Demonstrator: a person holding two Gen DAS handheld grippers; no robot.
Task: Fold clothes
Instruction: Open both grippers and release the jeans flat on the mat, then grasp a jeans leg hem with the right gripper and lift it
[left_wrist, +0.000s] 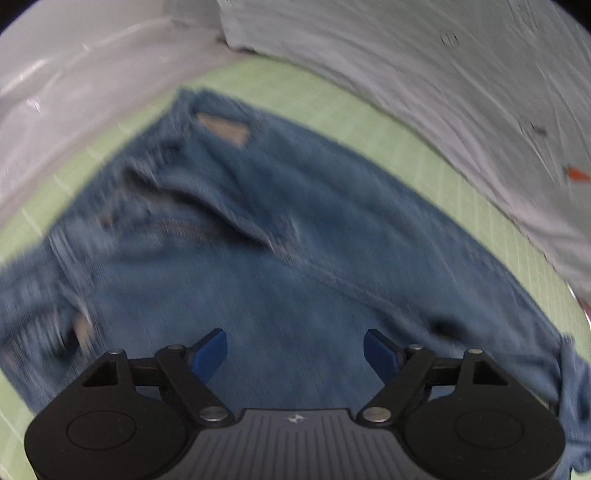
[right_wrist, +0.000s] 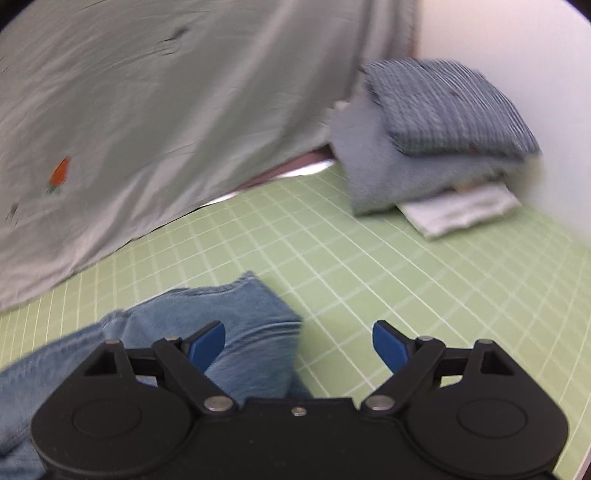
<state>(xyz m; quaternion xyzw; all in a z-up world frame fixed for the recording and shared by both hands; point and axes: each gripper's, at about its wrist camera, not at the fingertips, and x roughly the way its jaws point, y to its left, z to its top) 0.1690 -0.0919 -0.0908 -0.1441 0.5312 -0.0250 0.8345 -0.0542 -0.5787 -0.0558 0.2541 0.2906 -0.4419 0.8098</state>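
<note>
A pair of blue denim jeans (left_wrist: 280, 236) lies on the pale green gridded cutting mat (right_wrist: 369, 280), and everything here is placed relative to that mat. In the left wrist view the jeans cover most of the mat's middle, waistband and tan leather patch toward the far end, with the cloth doubled over itself along a diagonal ridge. This looks like a first fold already laid down, though blur hides how neat it is. The left gripper (left_wrist: 295, 349) hovers over the denim with its blue pads spread wide and nothing between them; it holds no cloth.

In the right wrist view one narrow end of the jeans, probably the leg hems, reaches onto the mat from the near left. The right gripper (right_wrist: 298, 343) hangs above that end, jaws also wide apart and empty, its left pad over the denim and its right pad over bare mat.

At the mat's far right corner sits a stack of folded garments (right_wrist: 436, 140): a blue striped piece on top, pale blue below, white at the bottom. So several items appear finished. Along the mat's far edge is a person's light grey shirt with a small orange carrot motif (right_wrist: 59, 173).

My judgement: the jeans are partway folded, with further folds and stacking left.
</note>
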